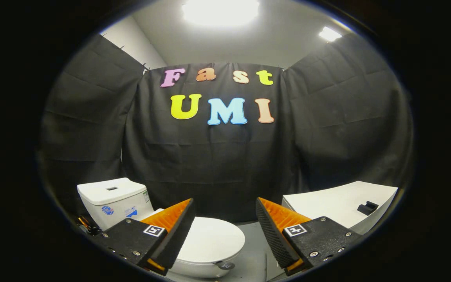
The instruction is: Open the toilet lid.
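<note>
Booth — one toilet lid (211,239), tongs (224,219) apart

The toilet lid (213,238) looks like smooth, glossy white plastic, lying closed, and the bowl below it has the same shine. The cistern (112,199) behind has a glazed, ceramic-looking finish with 2 paper-like stickers on its front. The gripper (225,231), held apart with nothing between, has 2 fingers (272,235) faced with matt, finely ribbed pads, and metal screws dot their matt plastic mounts. The booth wall (225,164) is matt, creased cloth. The white cabinet top (339,201) looks smooth and matt. The floor (255,254) has a dull sheen.
</note>
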`<state>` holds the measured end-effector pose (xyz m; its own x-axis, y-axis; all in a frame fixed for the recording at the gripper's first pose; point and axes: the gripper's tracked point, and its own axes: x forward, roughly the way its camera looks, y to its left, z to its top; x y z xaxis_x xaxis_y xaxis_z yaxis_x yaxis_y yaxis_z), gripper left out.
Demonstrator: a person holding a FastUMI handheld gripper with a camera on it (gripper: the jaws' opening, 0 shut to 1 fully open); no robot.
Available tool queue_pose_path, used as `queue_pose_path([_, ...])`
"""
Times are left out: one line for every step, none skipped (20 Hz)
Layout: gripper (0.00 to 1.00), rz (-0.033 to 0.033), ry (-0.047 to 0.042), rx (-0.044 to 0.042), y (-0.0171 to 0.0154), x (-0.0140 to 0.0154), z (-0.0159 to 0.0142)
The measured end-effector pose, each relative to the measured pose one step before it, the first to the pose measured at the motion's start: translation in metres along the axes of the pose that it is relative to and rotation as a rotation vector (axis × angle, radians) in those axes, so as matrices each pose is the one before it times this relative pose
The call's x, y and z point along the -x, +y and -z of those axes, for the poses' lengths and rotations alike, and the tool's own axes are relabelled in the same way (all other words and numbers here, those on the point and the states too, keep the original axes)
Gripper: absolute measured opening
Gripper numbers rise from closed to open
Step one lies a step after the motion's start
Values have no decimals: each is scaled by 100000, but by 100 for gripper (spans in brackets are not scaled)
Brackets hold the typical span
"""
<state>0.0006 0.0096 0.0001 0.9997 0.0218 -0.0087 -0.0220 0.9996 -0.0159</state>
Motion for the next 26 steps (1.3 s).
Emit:
queue_pose_path([95, 434, -375, 381, -24, 31, -123])
queue_pose_path([95, 767, -454, 1015, -88, 52, 51])
queue_pose_path([95, 761, -419, 1531, -65, -4, -74])
queue_pose_path([95, 547, 62, 1544, -13, -58, 134])
queue_pose_path([95, -271, 389, 756, 147, -106, 117])
queue_pose_path([95, -1018, 422, -442, 357, -9, 129])
queue_pose_path([95, -817, 263, -1717, 242, -5, 159])
queue_pose_path([95, 240, -272, -2020, -25, -37, 46])
queue_pose_path([95, 499, 156, -3359, -97, -104, 227])
queue_pose_path([95, 143, 840, -4539, 122, -155, 524])
queue_pose_path([95, 691, 574, -5271, -127, -18, 483])
queue_pose_path([95, 1235, -547, -3326, -372, 41, 103])
queue_pose_path([95, 426, -763, -3287, -385, -54, 24])
queue_pose_path([95, 1122, 586, -3957, -451, -129, 524])
queue_pose_path([95, 846, 900, -4561, -544, -170, 526])
queue_pose_path([95, 979, 334, -4583, -548, 54, 446])
queue_pose_path([95, 1428, 28, -4074, -615, -148, 398])
queue_pose_path([96, 1630, 556, -3590, -550, -245, 711])
queue_pose_path([95, 1782, 2206, -2948, -490, -348, 1118])
queue_pose_path([95, 1152, 2830, -2588, -301, -500, 1479])
queue_pose_path([96, 593, 2666, -1570, -16, -258, 1045])
queue_pose_path([96, 199, 1841, -1330, 72, -177, 724])
queue_pose_path([96, 219, 1642, -1095, 28, -363, 585])
queue_pose_path([96, 122, 1453, -1357, -71, -207, 593])
queue_pose_path([96, 272, 1267, -1787, -146, -215, 524])
queue_pose_path([96, 578, 943, -2023, -286, -282, 554])
